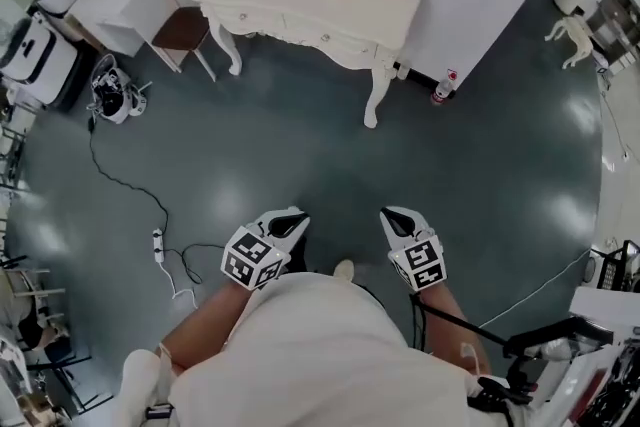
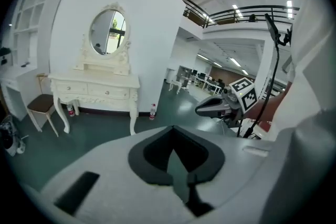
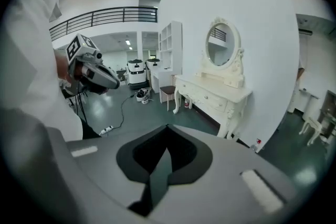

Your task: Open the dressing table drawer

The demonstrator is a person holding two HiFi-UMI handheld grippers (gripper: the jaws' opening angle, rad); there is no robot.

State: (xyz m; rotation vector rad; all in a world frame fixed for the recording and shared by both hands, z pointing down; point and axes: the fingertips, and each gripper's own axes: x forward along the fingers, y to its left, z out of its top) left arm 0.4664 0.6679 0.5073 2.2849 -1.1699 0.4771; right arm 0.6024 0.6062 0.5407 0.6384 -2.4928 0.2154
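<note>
The cream dressing table point(image 1: 310, 0) with its oval mirror point(image 2: 107, 32) stands against the white wall, far ahead of me. Its drawers point(image 2: 107, 93) are all shut, and the table also shows in the right gripper view point(image 3: 212, 97). Both grippers are held close to my body, well short of the table. My left gripper point(image 1: 291, 223) is shut with nothing between its jaws point(image 2: 173, 139). My right gripper point(image 1: 398, 218) is likewise shut and empty point(image 3: 167, 139). Each gripper appears in the other's view: the right gripper point(image 2: 215, 107) and the left gripper point(image 3: 97, 76).
A brown-seated stool point(image 1: 183, 28) stands left of the table. A small bottle point(image 1: 443, 90) sits by the wall at its right. A cable with a power strip point(image 1: 157, 245) trails over the dark floor at left. White equipment point(image 1: 35, 55) lines the left edge.
</note>
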